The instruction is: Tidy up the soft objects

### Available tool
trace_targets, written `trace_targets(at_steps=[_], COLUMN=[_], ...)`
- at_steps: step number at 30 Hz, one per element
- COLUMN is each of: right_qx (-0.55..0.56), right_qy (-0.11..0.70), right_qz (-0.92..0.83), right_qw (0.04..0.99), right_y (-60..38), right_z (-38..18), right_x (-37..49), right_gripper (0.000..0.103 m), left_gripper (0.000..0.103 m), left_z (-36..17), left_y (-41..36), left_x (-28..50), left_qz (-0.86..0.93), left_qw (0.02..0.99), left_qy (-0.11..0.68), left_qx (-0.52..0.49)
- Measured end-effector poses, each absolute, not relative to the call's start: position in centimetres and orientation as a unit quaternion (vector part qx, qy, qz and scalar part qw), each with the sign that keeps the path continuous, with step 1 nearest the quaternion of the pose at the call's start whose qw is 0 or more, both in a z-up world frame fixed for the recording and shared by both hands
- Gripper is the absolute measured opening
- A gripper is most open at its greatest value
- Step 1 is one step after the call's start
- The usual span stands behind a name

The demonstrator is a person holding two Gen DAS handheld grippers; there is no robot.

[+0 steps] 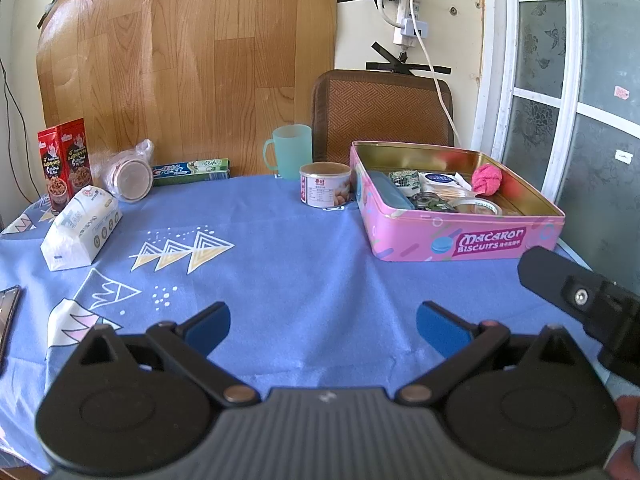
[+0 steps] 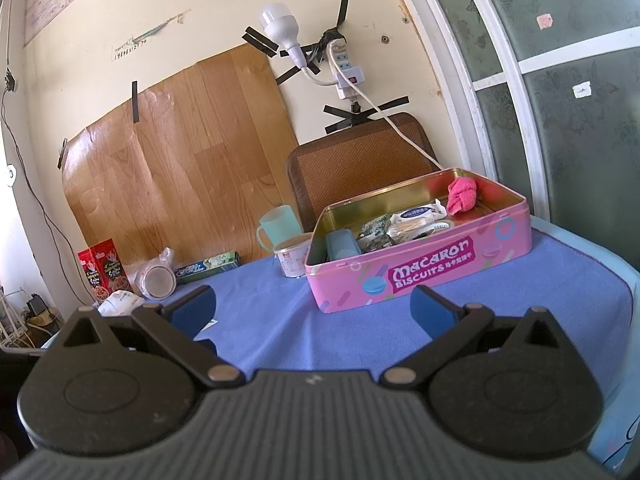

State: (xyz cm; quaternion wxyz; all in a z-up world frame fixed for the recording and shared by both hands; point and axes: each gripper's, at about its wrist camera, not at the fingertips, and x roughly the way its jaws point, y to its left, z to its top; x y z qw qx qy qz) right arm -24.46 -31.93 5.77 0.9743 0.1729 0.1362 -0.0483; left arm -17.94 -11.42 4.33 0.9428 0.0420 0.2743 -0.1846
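A pink Macaron Biscuits tin (image 1: 460, 240) (image 2: 420, 276) stands open on the blue tablecloth at the right. Inside lie a pink rolled cloth (image 1: 487, 178) (image 2: 461, 195) in the far corner, a white wrapped packet (image 1: 440, 179) (image 2: 418, 213), a tape roll (image 1: 478, 206) and a blue case (image 1: 386, 195) (image 2: 340, 243). A white tissue pack (image 1: 80, 228) (image 2: 120, 302) lies on the cloth at the left. My left gripper (image 1: 323, 326) hangs open over the cloth with nothing between its fingers. My right gripper (image 2: 314, 308) is open too, just in front of the tin, and shows at the right edge (image 1: 576, 300) of the left wrist view.
A small can (image 1: 325, 186) and a teal mug (image 1: 291, 151) stand left of the tin. A toothpaste box (image 1: 191, 171), a bagged round container (image 1: 130, 178) and a red snack box (image 1: 66, 160) line the back. A phone (image 1: 8, 320) lies at the left edge. A brown chair back (image 1: 382, 110) rises behind.
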Motion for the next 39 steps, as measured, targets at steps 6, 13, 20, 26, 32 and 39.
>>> trace_targets(at_steps=[6,13,20,26,32,39], right_qx=[0.173,0.173,0.172,0.172,0.172,0.172], right_qy=[0.135,0.132,0.132,0.132,0.131,0.131], right_qz=[-0.048,-0.047,-0.046,-0.047,-0.047,-0.046], right_qw=[0.974,0.975,0.975,0.975,0.975,0.975], right_y=[-31.92,-31.95,-31.91,-31.86,-31.81,-31.84], right_z=[5.78,5.89,5.92,5.88,5.94,5.91], right_x=[-24.46,-24.53,-24.55,-24.55,-24.51,-24.52], right_gripper=[0.103,0.103,0.103,0.103,0.103,0.103], left_gripper=[0.103,0.103,0.103,0.103,0.103,0.103], left_z=[4.39,4.52,4.50,4.46,4.38,4.29], left_y=[-11.43,-11.20,-11.14,-11.15,-11.20,-11.23], left_x=[-17.94,-17.96,-17.98,-17.97,-17.98,-18.01], left_qz=[-0.184,-0.181,-0.182,-0.182,-0.182,-0.182], left_qw=[0.943,0.946,0.945,0.945,0.946,0.946], left_qy=[0.273,0.267,0.268,0.268,0.266,0.267], left_qx=[0.042,0.038,0.038,0.038,0.038,0.038])
